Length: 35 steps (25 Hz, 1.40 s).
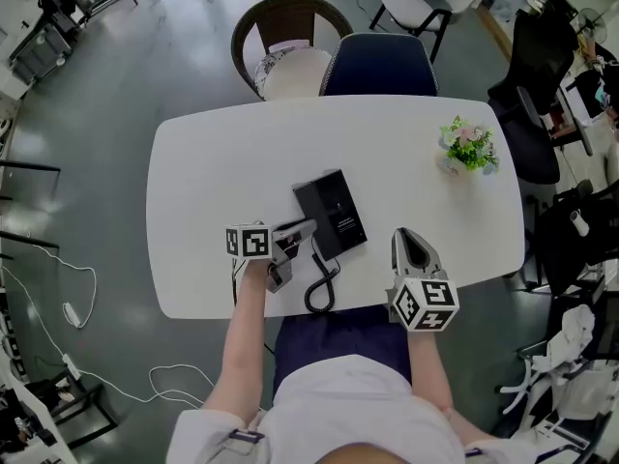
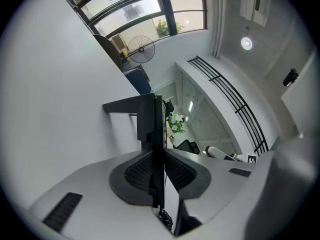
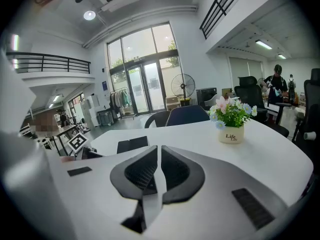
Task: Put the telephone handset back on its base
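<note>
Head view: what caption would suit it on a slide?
A person's left gripper holds the telephone handset beside its black base on a white table; the right gripper is shut and empty.

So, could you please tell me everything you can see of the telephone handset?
The handset is black, slim, plastic-looking, seen edge-on in the left gripper view, clamped between the jaws of the left gripper. A black coiled cord runs from its near end and loops on the white table. It is beside the base, not seated on it.
</note>
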### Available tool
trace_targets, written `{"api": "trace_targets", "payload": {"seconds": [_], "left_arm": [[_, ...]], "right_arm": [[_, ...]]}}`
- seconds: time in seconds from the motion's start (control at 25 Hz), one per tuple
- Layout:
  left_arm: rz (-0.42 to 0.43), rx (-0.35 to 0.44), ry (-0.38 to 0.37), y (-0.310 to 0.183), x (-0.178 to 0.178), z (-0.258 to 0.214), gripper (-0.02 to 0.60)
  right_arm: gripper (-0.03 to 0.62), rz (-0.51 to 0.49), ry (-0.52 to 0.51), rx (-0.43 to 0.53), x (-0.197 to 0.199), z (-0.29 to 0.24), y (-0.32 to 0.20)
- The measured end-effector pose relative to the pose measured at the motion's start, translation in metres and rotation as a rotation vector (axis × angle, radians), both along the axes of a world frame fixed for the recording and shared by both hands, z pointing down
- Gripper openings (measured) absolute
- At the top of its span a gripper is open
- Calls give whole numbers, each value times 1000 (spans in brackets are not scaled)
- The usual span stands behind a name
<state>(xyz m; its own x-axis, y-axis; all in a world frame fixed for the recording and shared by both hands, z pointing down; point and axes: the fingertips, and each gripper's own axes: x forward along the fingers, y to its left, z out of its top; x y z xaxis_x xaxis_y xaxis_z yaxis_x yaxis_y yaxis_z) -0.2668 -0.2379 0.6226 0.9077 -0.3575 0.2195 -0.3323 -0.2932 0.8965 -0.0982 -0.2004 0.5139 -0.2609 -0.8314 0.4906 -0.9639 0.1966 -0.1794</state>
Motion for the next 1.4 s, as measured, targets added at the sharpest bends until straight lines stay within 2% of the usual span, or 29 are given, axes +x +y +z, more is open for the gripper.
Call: {"api": "trace_targets", "payload": {"seconds": [0.36, 0.44, 0.68, 1.0, 1.24, 1.4], "left_arm": [[-85, -34, 21, 0, -4, 4, 87], [-111, -55, 11, 0, -6, 6, 114], [-168, -40, -97, 1, -10, 8, 128], [-282, -31, -195, 16, -28, 9, 132], [-482, 57, -279, 31, -49, -20, 112], [-537, 150, -315, 42, -45, -53, 112]], "right_arm": [[46, -22, -24, 11, -3, 0, 1], [46, -26, -30, 15, -3, -1, 1], [46, -34, -47, 27, 0, -1, 3], [46, -88, -84, 50, 3, -5, 4], [46, -150, -108, 58, 6, -8, 1], [46, -194, -124, 71, 8, -17, 2]]}}
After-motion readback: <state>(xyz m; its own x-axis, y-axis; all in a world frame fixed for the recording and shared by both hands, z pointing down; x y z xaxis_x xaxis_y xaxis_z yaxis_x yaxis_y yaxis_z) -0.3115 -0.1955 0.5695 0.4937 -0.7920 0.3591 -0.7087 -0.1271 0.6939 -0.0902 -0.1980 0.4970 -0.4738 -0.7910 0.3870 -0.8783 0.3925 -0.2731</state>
